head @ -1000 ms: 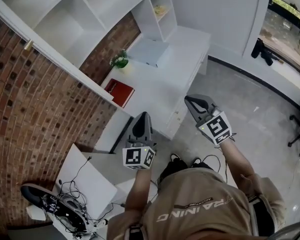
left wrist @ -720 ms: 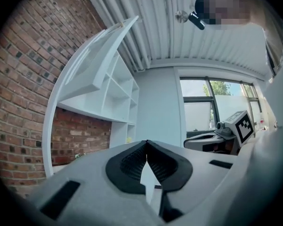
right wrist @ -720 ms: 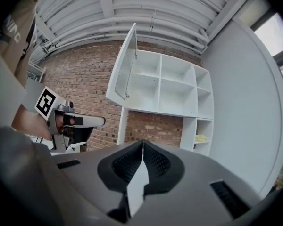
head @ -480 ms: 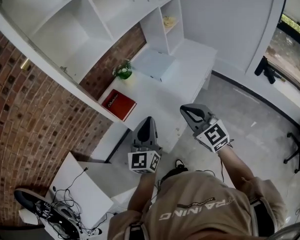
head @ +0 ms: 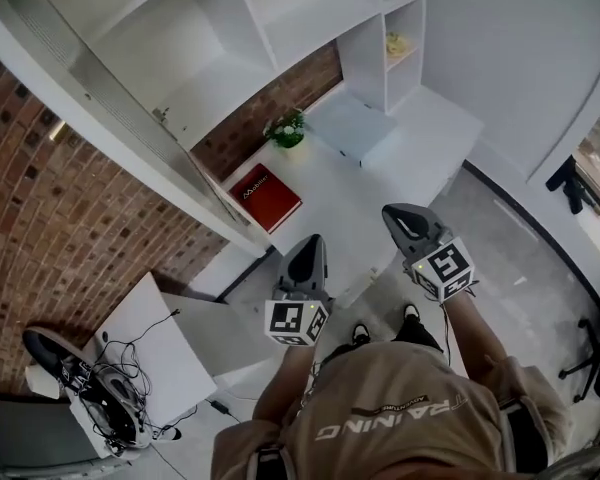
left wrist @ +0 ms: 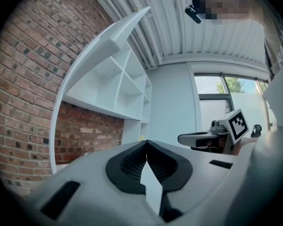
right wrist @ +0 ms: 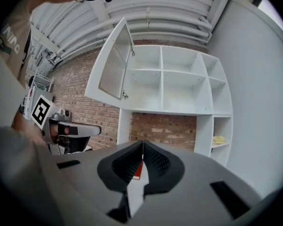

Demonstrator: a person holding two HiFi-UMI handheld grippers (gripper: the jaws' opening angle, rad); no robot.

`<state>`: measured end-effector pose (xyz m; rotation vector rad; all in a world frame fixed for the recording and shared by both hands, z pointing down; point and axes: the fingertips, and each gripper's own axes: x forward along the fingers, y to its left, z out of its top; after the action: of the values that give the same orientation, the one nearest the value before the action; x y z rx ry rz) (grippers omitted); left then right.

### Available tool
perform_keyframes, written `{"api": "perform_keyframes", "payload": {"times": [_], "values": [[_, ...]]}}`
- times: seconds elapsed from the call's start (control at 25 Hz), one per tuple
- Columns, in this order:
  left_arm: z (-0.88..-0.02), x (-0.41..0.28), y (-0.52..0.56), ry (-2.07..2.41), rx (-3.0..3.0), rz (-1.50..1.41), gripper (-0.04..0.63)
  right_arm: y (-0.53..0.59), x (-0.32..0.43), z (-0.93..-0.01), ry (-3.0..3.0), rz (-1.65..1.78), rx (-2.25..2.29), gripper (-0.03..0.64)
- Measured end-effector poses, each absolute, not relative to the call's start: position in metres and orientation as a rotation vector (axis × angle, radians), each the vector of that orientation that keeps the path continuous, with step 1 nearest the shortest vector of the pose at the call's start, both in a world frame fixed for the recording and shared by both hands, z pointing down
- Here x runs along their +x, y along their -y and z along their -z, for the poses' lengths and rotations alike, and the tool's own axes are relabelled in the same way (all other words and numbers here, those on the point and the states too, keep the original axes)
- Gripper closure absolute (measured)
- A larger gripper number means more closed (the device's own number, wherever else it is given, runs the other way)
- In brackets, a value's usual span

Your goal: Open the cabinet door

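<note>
The white wall cabinet (head: 280, 18) hangs over a desk, and its door (head: 110, 128) stands swung wide open, edge-on in the head view. In the right gripper view the door (right wrist: 114, 65) shows a slatted inner face and a small handle (right wrist: 125, 95), with bare shelves (right wrist: 179, 84) beside it. My left gripper (head: 311, 240) and right gripper (head: 390, 212) are held level in front of the desk, apart from the door. Both are shut and empty: the left gripper (left wrist: 146, 142) and right gripper (right wrist: 142, 142) each show jaws meeting in a thin seam.
On the white desk (head: 420, 158) lie a red book (head: 266, 196), a small potted plant (head: 288, 128) and a grey flat sheet (head: 352, 126). A yellow item (head: 398, 43) sits in a side shelf. Cables and gear (head: 90, 398) lie on the floor at lower left.
The head view has swung, so the cabinet and desk now sit further right in it. Both grippers have shifted sideways with the person and stay shut; the door is still open.
</note>
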<state>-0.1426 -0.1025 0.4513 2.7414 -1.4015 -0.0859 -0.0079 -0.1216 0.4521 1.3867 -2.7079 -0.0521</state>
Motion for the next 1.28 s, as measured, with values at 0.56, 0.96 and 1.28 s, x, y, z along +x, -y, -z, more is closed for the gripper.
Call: {"api": "perform_keyframes", "payload": {"times": [0.56, 0.96, 1.28], "values": [[-0.446, -0.15, 0.104, 1.898, 2.425, 0.055, 0.586, 0.15, 0.002, -0.439, 2.956, 0.031, 0.912, 0.602], [-0.44, -0.139, 0.086, 1.985, 2.359, 0.052, 0.586, 0.137, -0.006, -0.431, 3.037, 0.011, 0.779, 0.602], [-0.441, -0.131, 0.078, 1.948, 2.397, 0.08, 0.586, 0.132, -0.004, -0.436, 3.018, -0.01, 0.785, 0.603]]}}
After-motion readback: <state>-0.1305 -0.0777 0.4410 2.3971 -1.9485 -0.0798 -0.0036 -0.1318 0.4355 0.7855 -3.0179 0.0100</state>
